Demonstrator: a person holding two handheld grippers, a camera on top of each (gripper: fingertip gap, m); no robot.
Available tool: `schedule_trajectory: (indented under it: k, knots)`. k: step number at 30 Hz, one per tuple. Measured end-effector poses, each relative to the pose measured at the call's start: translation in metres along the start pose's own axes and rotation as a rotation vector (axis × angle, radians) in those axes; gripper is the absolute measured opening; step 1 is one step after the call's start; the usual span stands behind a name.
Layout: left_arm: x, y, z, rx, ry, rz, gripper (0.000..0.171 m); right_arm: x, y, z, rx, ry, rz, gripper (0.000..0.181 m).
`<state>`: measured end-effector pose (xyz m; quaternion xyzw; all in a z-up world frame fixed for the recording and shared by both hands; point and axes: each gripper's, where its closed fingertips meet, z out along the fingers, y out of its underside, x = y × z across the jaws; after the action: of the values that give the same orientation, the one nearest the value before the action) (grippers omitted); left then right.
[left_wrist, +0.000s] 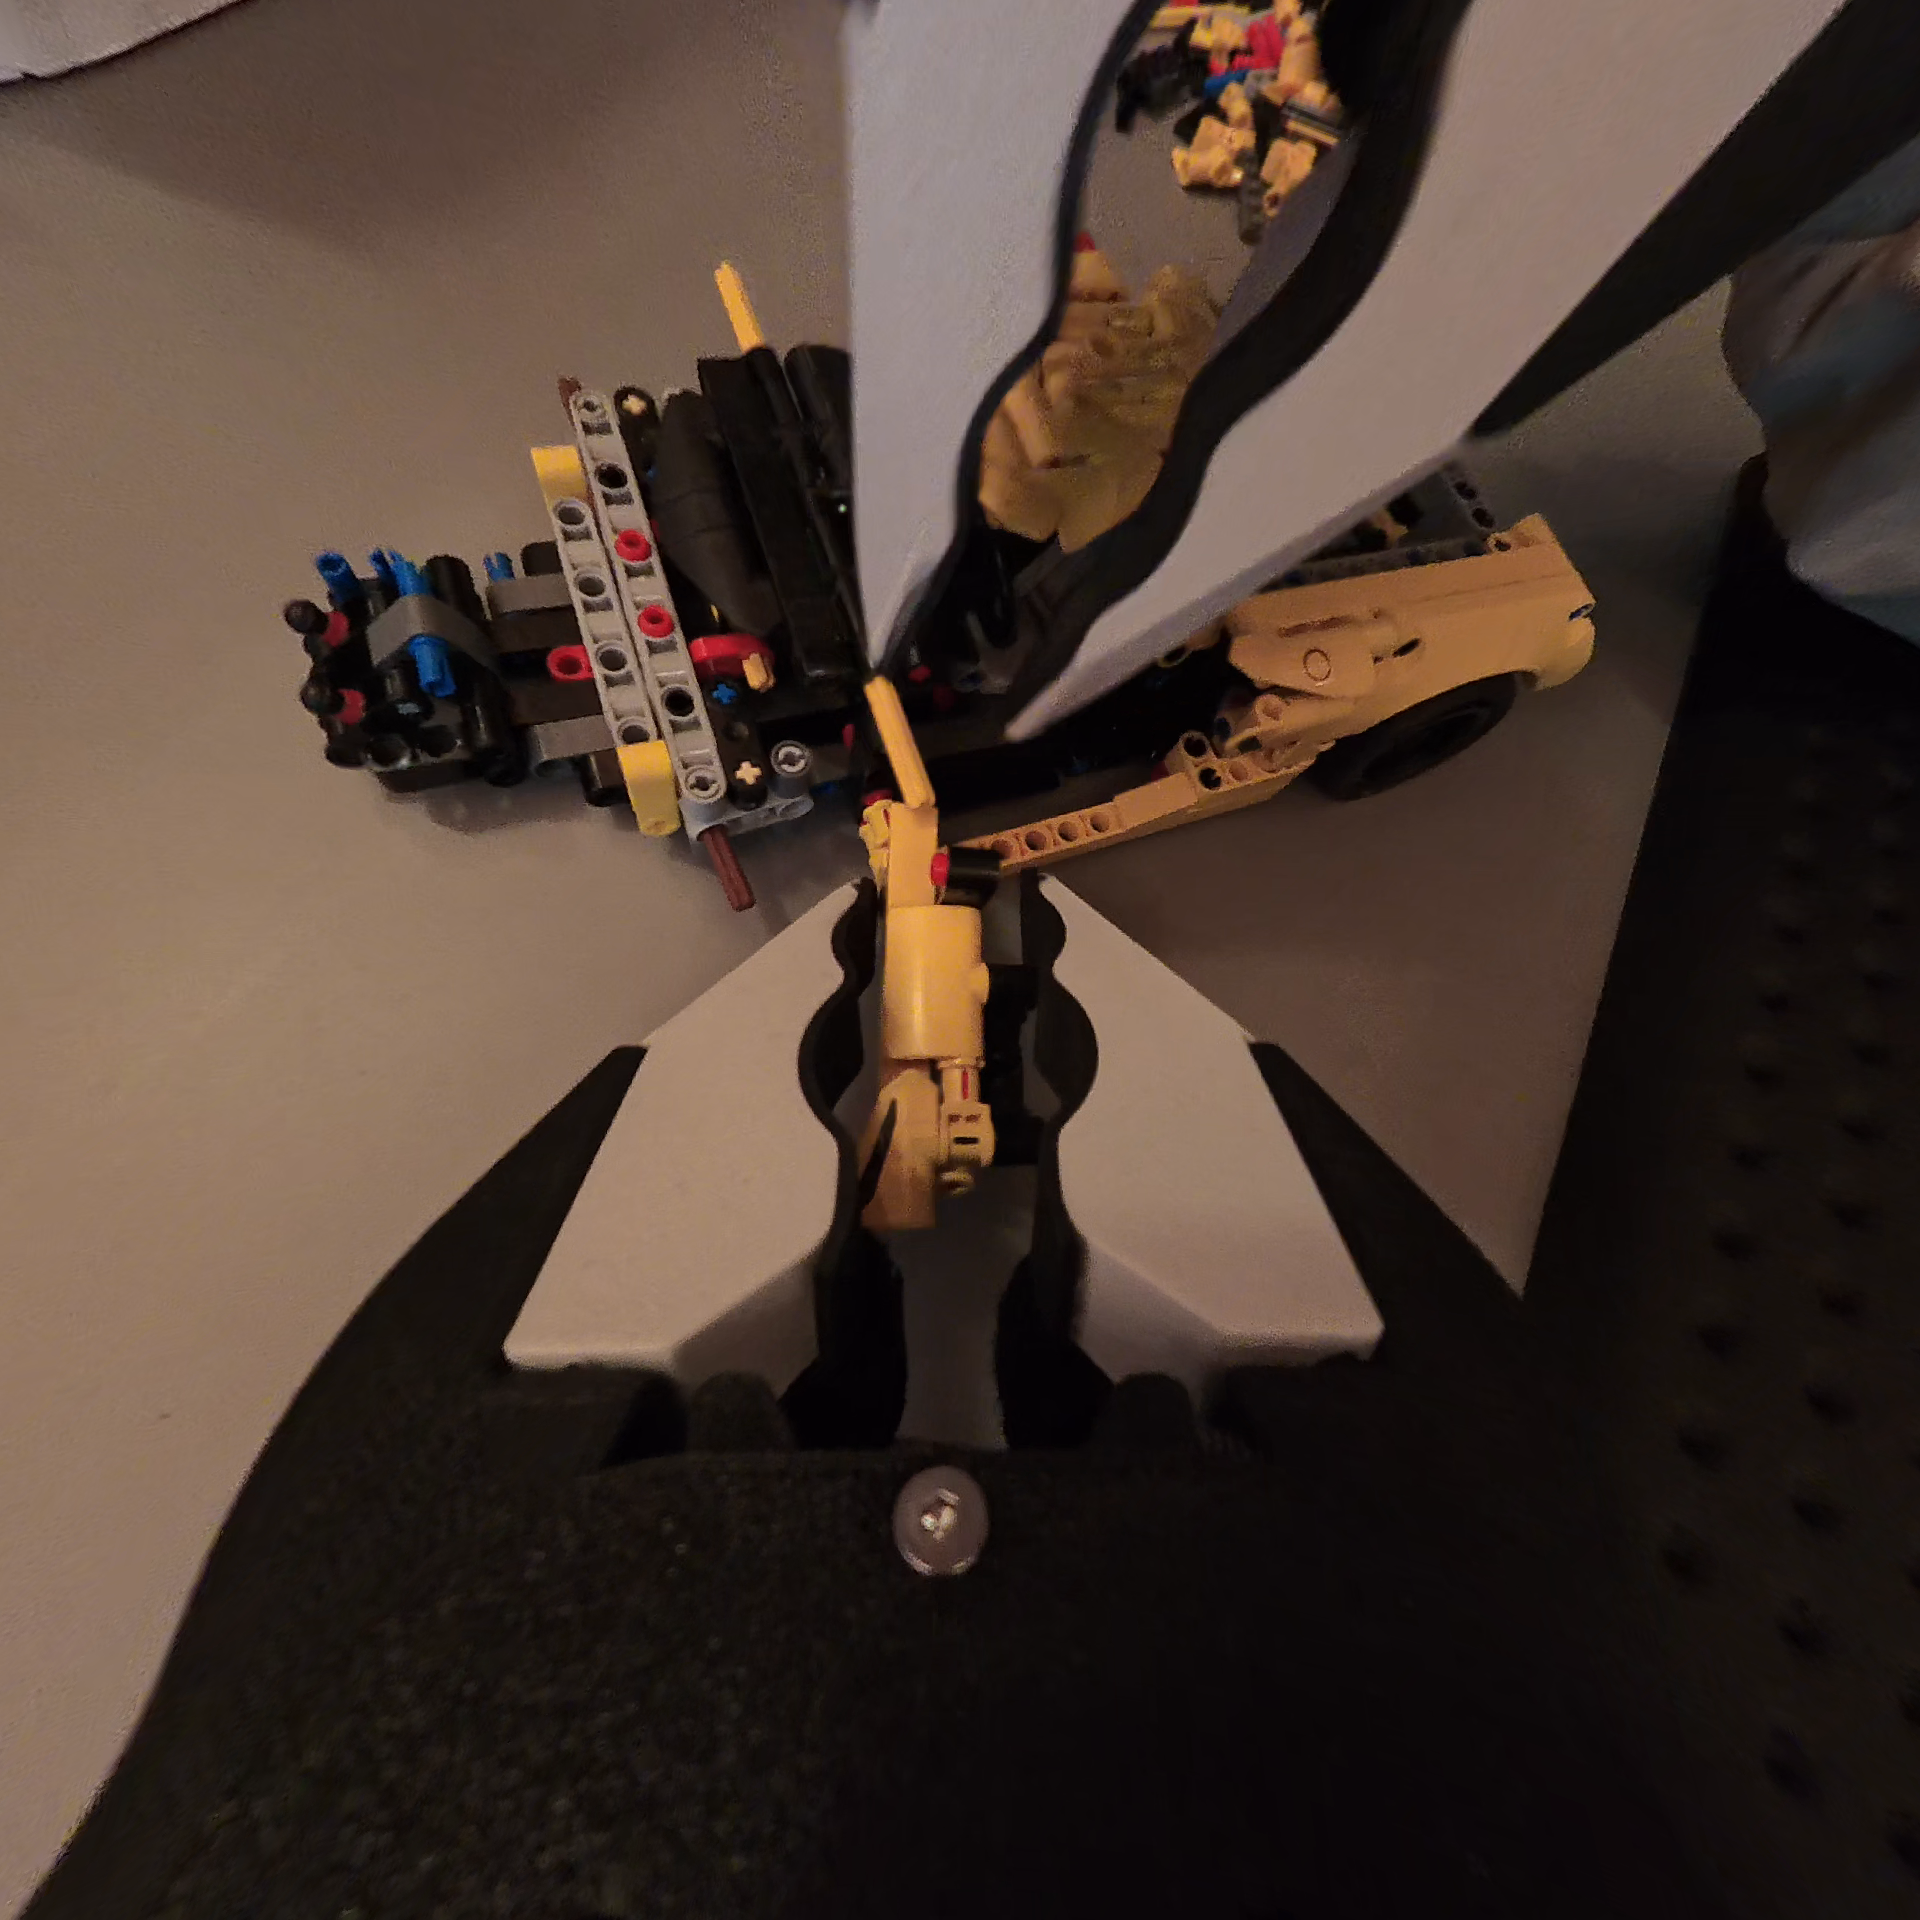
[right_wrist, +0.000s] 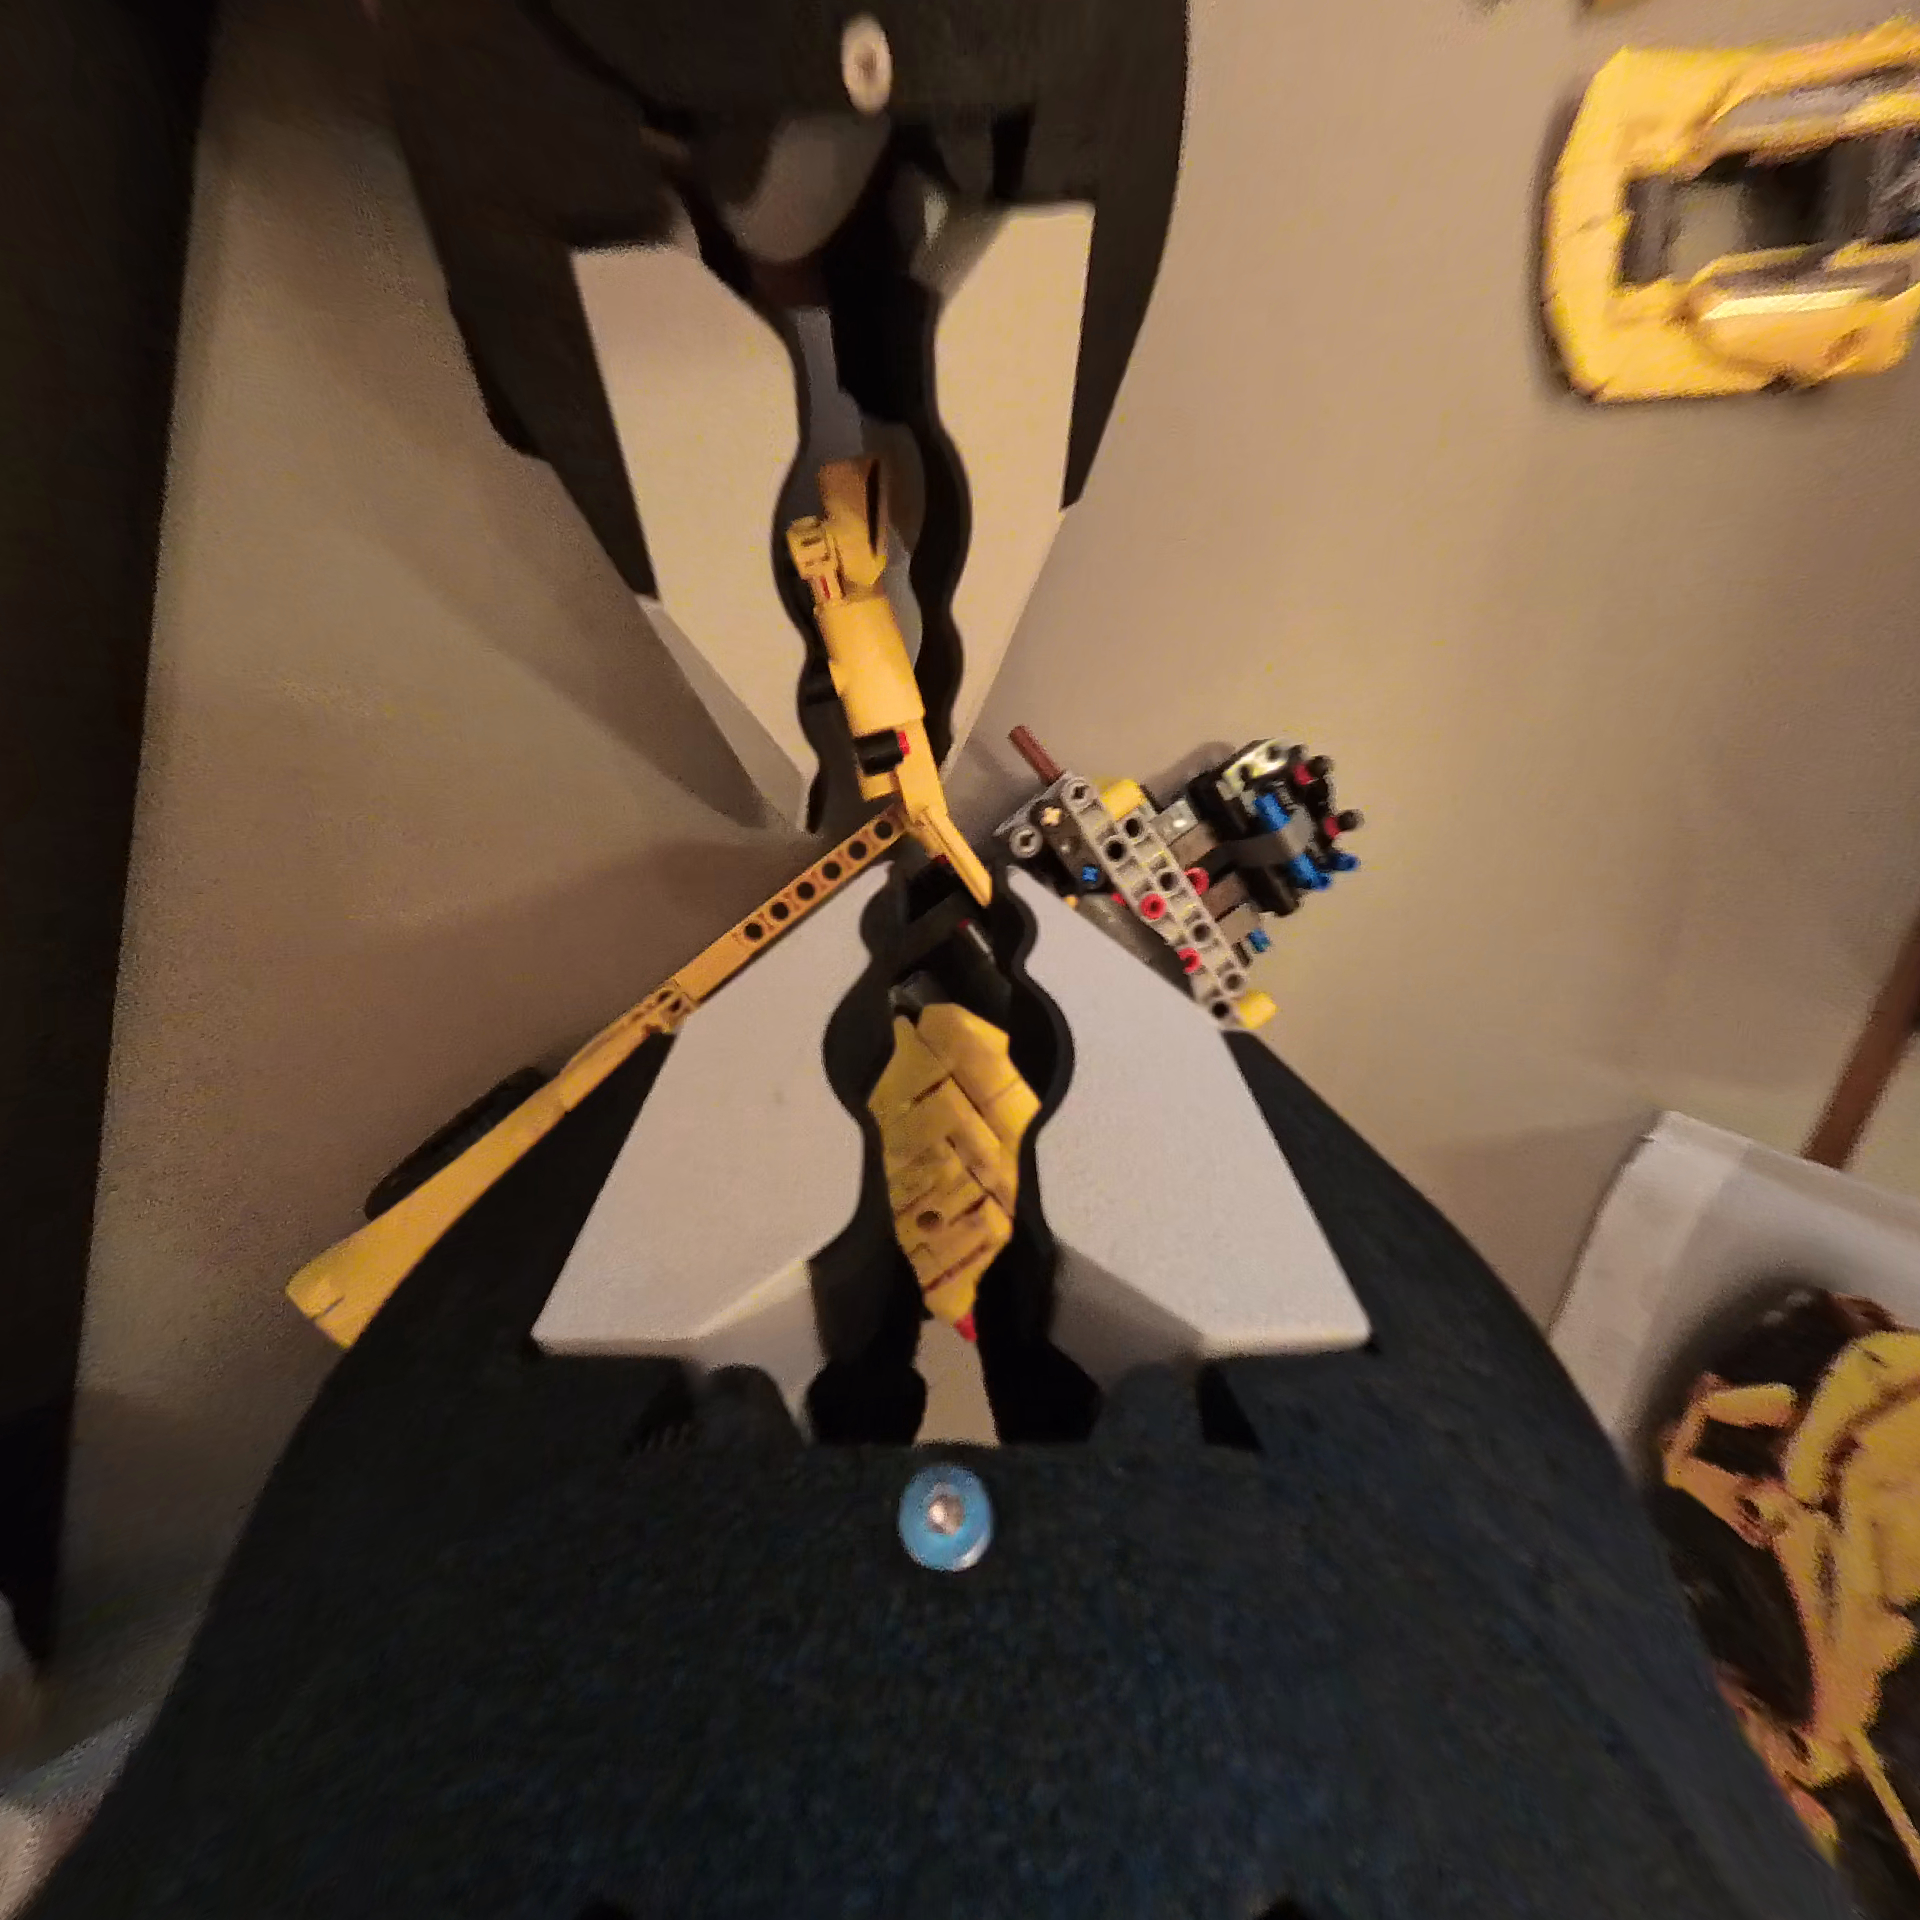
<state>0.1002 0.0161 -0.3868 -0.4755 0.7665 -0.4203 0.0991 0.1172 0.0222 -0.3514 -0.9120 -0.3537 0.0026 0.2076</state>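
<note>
The left hand-held gripper (left_wrist: 935, 1039) is pinched on a yellow brick sub-assembly (left_wrist: 930, 997), and facing it the right hand-held gripper (right_wrist: 951, 1091) is clamped on a yellow panel cluster (right_wrist: 951, 1153); their tips nearly meet above the grey surface (left_wrist: 260, 1039). Just beyond lies a partly built toy car chassis (left_wrist: 623, 644), its yellow side beam (right_wrist: 623, 1029) jutting out; farther off sit a yellow car body shell (right_wrist: 1725, 218) and a white box of loose pieces (right_wrist: 1704, 1226).

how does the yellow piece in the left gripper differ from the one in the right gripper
The left gripper clamps a slim, smooth yellow panel piece joined to the long beam. The right gripper clamps a broader, ridged yellow cluster. Both are yellow brick parts, pinched between closed fingers.
</note>
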Motion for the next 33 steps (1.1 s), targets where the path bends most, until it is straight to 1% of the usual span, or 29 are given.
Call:
schedule_trajectory:
  k: [2,3,5,7,8,10,11,12,13,14,15,17,18,19,22,23,26,27,29,30,33]
  knots:
    - [-0.001,0.001,-0.001,-0.007,-0.002,-0.011,0.028,0.004,-0.004,-0.011,0.044,0.039,0.001,0.01]
    - [-0.001,0.0,-0.002,-0.006,-0.007,-0.004,0.027,0.005,-0.002,-0.012,0.041,0.043,0.01,0.01]
    - [-0.004,-0.003,-0.005,0.001,-0.041,0.011,0.024,0.01,0.01,-0.014,0.006,0.066,0.037,0.012]
    - [-0.009,-0.004,-0.006,0.0,-0.085,0.015,0.024,0.021,0.018,-0.027,0.043,0.117,0.081,0.012]
    - [-0.014,-0.004,-0.006,-0.005,-0.122,0.027,0.024,0.028,0.022,-0.036,0.075,0.155,0.114,0.015]
    - [-0.021,-0.003,-0.007,-0.026,-0.199,0.112,0.024,0.041,0.034,-0.051,0.143,0.209,0.212,0.033]
    - [-0.022,-0.003,-0.008,-0.04,-0.213,0.161,0.024,0.039,0.04,-0.054,0.189,0.179,0.267,0.044]
    - [-0.021,-0.003,-0.008,-0.039,-0.21,0.171,0.024,0.035,0.044,-0.055,0.243,0.125,0.336,0.053]
    - [-0.02,-0.004,-0.008,-0.032,-0.197,0.15,0.023,0.026,0.045,-0.053,0.3,0.044,0.412,0.063]
    - [-0.019,-0.005,-0.009,-0.024,-0.183,0.127,0.023,0.019,0.046,-0.049,0.341,-0.019,0.477,0.068]
    - [-0.019,-0.006,-0.009,-0.014,-0.175,0.117,0.023,0.015,0.05,-0.042,0.35,-0.034,0.532,0.073]
    - [-0.022,-0.01,-0.009,0.007,-0.19,0.109,0.023,0.013,0.057,-0.023,0.339,0.044,0.599,0.084]
    - [-0.024,-0.012,-0.008,0.013,-0.204,0.103,0.023,0.016,0.059,-0.015,0.32,0.118,0.621,0.089]
    - [-0.025,-0.014,-0.008,0.023,-0.22,0.097,0.023,0.016,0.058,-0.009,0.296,0.161,0.648,0.09]
    - [-0.036,-0.016,-0.006,0.036,-0.302,0.078,0.023,0.014,0.055,-0.003,0.228,0.226,0.808,0.072]
    - [-0.039,-0.017,-0.006,0.046,-0.309,0.041,0.023,0.015,0.054,-0.002,0.229,0.241,0.867,0.069]
    - [-0.047,-0.021,-0.006,0.121,-0.317,-0.185,0.023,0.02,0.056,0.0,0.235,0.328,0.935,0.068]
    - [-0.049,-0.023,-0.007,0.143,-0.339,-0.234,0.022,0.022,0.061,0.001,0.21,0.368,0.968,0.063]
    - [-0.055,-0.023,-0.009,0.142,-0.424,-0.229,0.023,0.025,0.06,0.002,0.203,0.397,1.006,0.063]
    - [-0.056,-0.023,-0.01,0.147,-0.442,-0.235,0.023,0.026,0.06,0.002,0.196,0.404,1.017,0.063]
    - [-0.055,-0.022,-0.015,0.199,-0.446,-0.304,0.022,0.025,0.058,0.003,0.207,0.4,1.02,0.063]
